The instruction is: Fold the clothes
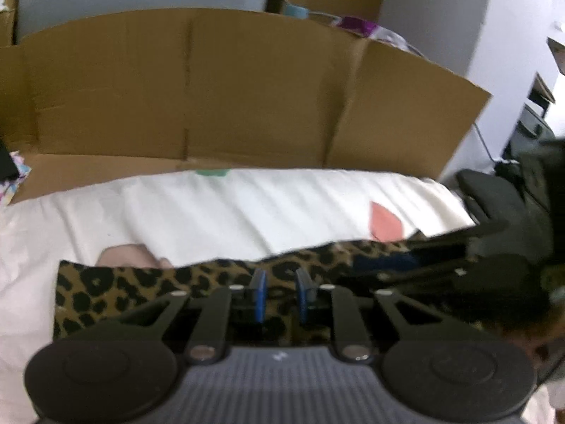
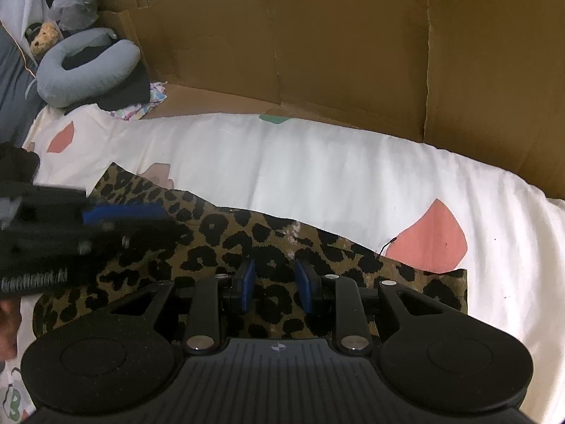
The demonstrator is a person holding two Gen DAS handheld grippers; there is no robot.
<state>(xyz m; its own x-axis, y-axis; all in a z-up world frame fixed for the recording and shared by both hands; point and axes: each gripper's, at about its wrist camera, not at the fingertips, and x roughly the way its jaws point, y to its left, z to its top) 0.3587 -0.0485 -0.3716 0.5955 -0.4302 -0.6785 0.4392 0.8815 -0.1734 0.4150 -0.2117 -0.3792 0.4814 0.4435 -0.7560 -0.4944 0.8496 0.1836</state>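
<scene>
A leopard-print garment (image 1: 123,289) (image 2: 219,233) lies flat in a long band on a white bed sheet (image 1: 247,205) (image 2: 282,162). My left gripper (image 1: 280,282) hovers low over its middle, blue pads apart, with only cloth showing in the gap. My right gripper (image 2: 276,281) is likewise open just above the garment's right half. Each gripper appears in the other's view: the right gripper (image 1: 388,265) comes in from the right edge, the left gripper (image 2: 123,213) from the left, both over the cloth. I cannot tell whether either one touches the fabric.
A tall cardboard wall (image 1: 247,88) (image 2: 317,35) stands along the far side of the sheet. A grey neck pillow (image 2: 88,67), a small teddy bear (image 2: 44,39) and dark clothes are piled at the far left. Pink patches (image 2: 434,240) are printed on the sheet.
</scene>
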